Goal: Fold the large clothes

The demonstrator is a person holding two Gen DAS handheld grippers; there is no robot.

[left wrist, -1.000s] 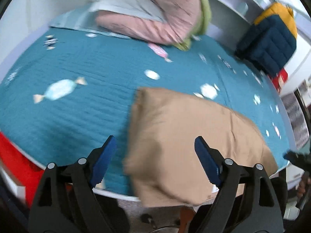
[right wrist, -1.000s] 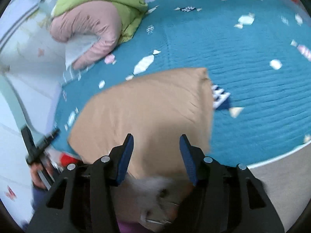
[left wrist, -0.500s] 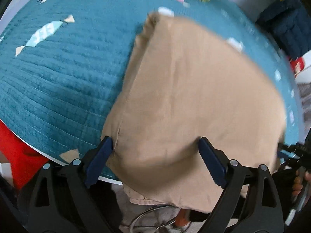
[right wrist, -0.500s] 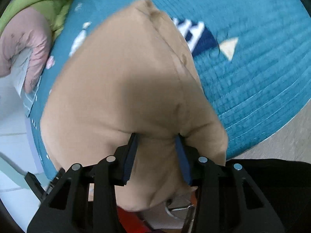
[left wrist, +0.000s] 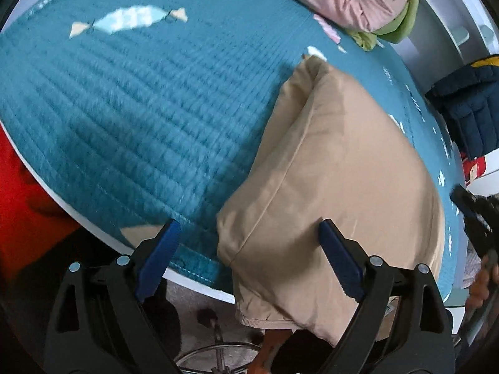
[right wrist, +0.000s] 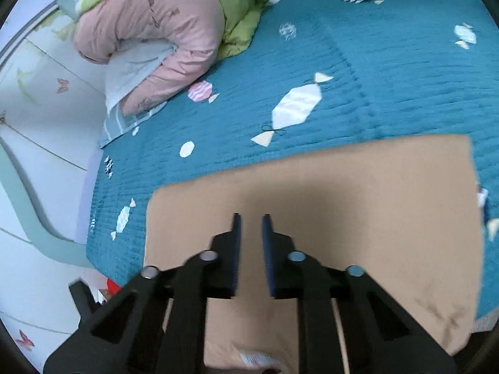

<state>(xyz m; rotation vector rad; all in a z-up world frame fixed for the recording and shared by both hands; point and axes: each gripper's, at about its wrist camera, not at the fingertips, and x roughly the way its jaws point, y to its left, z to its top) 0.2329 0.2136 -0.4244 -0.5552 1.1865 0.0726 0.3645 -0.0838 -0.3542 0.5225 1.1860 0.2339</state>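
Tan garment [left wrist: 336,168], folded, on near edge of teal quilt [left wrist: 140,109], hem overhanging. Left gripper [left wrist: 248,255]: jaws wide apart over its corner. Right gripper [right wrist: 251,230]: jaws closing, nothing between them. Beyond: pink and green bedding [right wrist: 174,21].

The left gripper [left wrist: 248,255] pointed steeply downward with its two blue-padded fingers [left wrist: 157,260] spread wide apart, nothing pinched between them. The right gripper [right wrist: 251,243] also angled downward; its jaws were closing, the fingers [right wrist: 237,249] nearly parallel with only a narrow gap left between the pads. A hand [left wrist: 482,275] showed at the right edge of the left wrist view.
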